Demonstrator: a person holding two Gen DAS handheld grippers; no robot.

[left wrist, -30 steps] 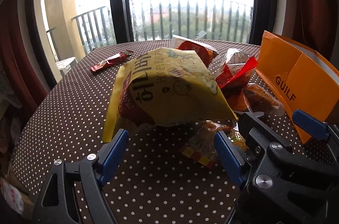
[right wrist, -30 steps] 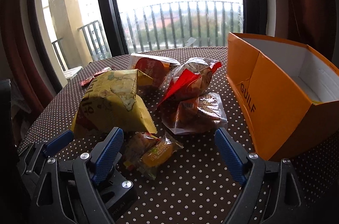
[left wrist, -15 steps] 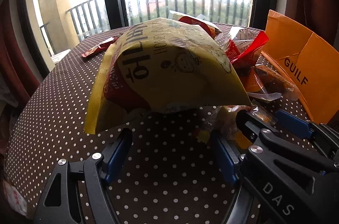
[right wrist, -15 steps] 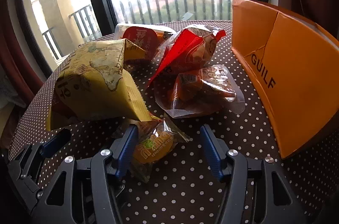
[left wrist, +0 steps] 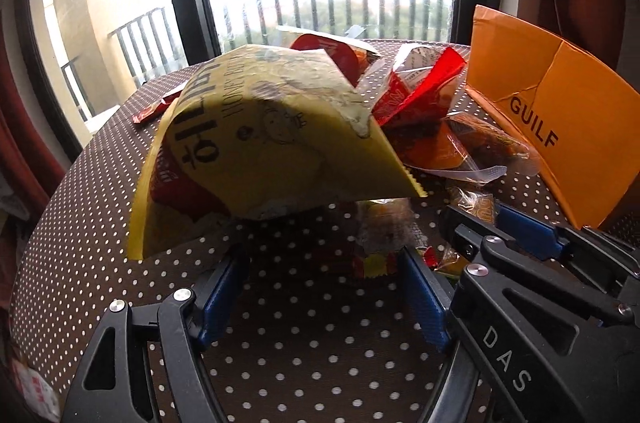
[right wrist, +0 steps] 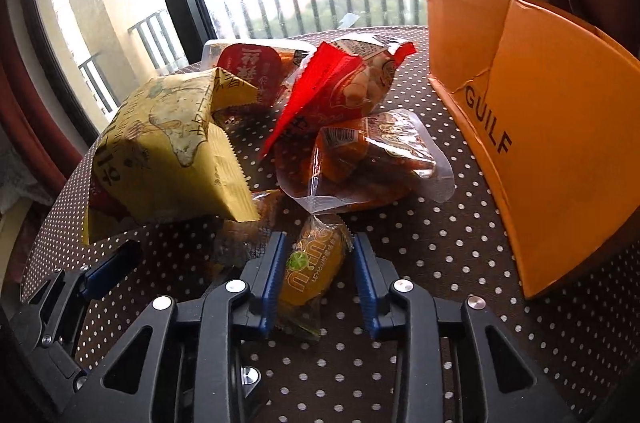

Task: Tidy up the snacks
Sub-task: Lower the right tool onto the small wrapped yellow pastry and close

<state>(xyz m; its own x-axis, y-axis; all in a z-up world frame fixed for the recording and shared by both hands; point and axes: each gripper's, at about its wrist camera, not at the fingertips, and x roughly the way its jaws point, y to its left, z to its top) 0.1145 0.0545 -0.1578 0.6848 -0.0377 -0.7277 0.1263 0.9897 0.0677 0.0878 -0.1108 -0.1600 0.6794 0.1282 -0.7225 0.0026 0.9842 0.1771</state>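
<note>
A pile of snacks lies on the dotted table (left wrist: 304, 347). A big yellow chip bag (left wrist: 276, 135) (right wrist: 172, 147) arches at the left. A red-and-clear snack bag (right wrist: 344, 83), a clear pack of orange sausages (right wrist: 372, 159) and a red-lidded cup pack (right wrist: 248, 71) lie behind. My right gripper (right wrist: 316, 259) straddles a small orange wrapped candy (right wrist: 316, 263), jaws narrowed around it with a small gap on the right. My left gripper (left wrist: 324, 275) is open just in front of the yellow bag, a small wrapper (left wrist: 380, 247) near its right finger.
An open orange cardboard box marked GUILF (right wrist: 540, 127) (left wrist: 556, 119) stands at the right. A thin red snack bar (left wrist: 154, 109) lies at the far left of the table. The window and balcony railing are behind the table's far edge.
Both grippers moved forward into the pile. The right jaws narrowed from wide open to close around the small orange candy. The left gripper came up under the yellow bag's edge.
</note>
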